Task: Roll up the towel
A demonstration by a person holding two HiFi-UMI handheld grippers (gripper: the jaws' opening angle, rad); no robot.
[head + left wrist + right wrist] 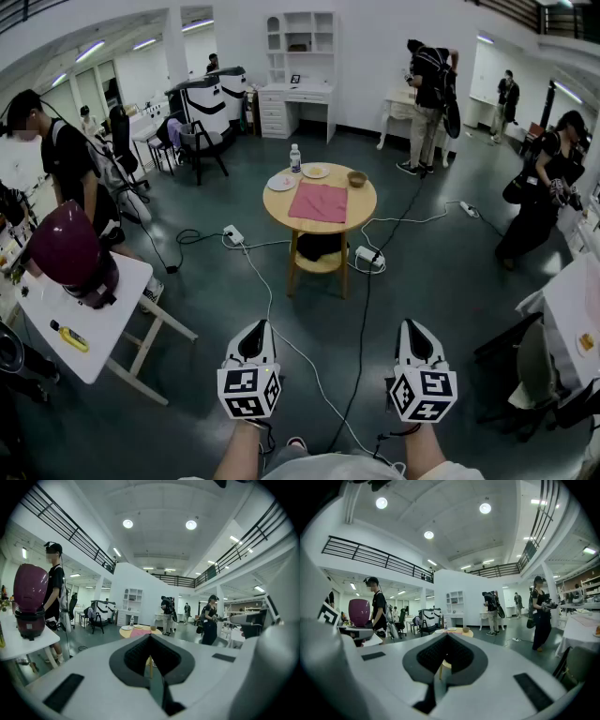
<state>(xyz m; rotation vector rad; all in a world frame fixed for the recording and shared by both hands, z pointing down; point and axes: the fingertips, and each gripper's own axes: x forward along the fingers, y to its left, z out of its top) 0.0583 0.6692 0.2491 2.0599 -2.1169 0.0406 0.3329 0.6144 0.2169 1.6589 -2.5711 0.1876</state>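
Observation:
A pink towel (318, 202) lies flat and unrolled on a round wooden table (366, 208) in the middle of the room. Both grippers are held side by side well short of the table, above the grey floor. My left gripper (253, 326) is shut with nothing in it. My right gripper (412, 326) is shut too and holds nothing. In the left gripper view the shut gripper (150, 637) points at the distant table (124, 631), where the towel (141, 631) shows as a thin pink strip. In the right gripper view the shut gripper (446, 637) points at the same table (469, 633).
On the table behind the towel stand a bottle (295, 157), two plates (281, 182) and a small bowl (356, 178). Cables and a power strip (233, 233) lie on the floor between me and the table. A white table (103, 319) bears a maroon appliance (70, 253). Several people stand around.

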